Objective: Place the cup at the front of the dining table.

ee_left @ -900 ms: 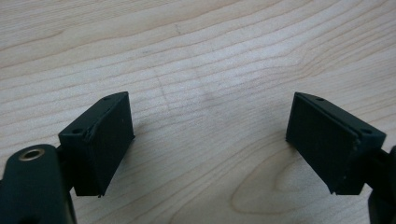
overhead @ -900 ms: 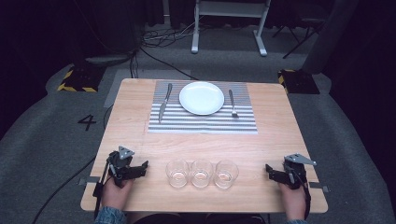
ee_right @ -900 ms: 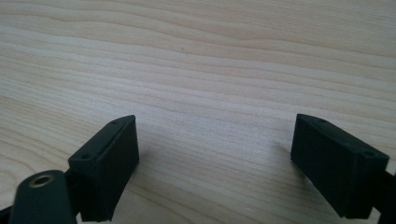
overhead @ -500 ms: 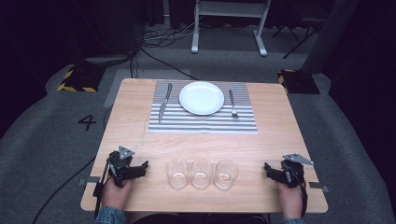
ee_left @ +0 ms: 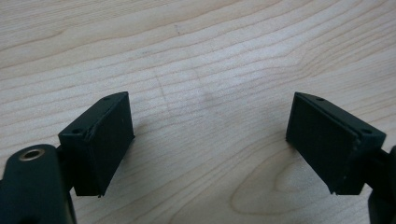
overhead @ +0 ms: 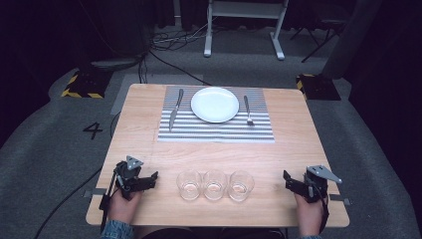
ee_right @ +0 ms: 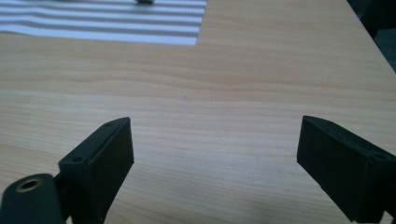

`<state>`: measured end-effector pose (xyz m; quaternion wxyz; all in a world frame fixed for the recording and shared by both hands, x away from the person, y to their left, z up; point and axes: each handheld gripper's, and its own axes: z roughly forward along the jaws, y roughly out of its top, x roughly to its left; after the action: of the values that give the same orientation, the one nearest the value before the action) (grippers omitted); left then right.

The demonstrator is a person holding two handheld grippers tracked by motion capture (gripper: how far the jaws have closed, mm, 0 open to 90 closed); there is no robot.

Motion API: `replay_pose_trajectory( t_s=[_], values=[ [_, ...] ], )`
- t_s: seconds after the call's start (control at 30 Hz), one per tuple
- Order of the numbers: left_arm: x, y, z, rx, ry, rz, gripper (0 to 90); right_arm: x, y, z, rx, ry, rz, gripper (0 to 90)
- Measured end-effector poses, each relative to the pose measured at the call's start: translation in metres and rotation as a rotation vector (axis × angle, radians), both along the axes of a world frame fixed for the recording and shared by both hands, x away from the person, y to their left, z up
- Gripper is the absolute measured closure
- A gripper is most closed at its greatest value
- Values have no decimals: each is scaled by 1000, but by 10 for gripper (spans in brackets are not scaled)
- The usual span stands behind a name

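Presently, both tools, left tool (overhead: 149,178) and right tool (overhead: 289,181), rested spread and empty on the worktop (overhead: 298,134). Three glasses (overhead: 215,184) stood between them, touching; a careless sideways approach could topple neighbours.

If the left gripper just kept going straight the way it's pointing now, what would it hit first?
Probably the nearest glass. In the high view the left gripper lies near the table's front edge, open jaws aimed right toward the row of glasses. Its own view shows bare wood ahead, so the exact line is uncertain.
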<state>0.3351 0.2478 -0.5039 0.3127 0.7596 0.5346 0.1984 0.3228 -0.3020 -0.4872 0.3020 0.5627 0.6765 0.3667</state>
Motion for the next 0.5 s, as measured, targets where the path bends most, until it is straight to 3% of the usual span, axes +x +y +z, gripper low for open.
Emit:
replay_pose_trajectory(
  t_s=[0.17,0.27,0.5],
  values=[
    [0,0,0,2,-2,1,151,-11,2,12,26,-78,18,112],
    [0,0,0,0,0,0,151,-17,4,19,31,-103,16,61],
    [0,0,0,0,0,0,151,-25,8,29,55,-149,29,62]
  ],
)
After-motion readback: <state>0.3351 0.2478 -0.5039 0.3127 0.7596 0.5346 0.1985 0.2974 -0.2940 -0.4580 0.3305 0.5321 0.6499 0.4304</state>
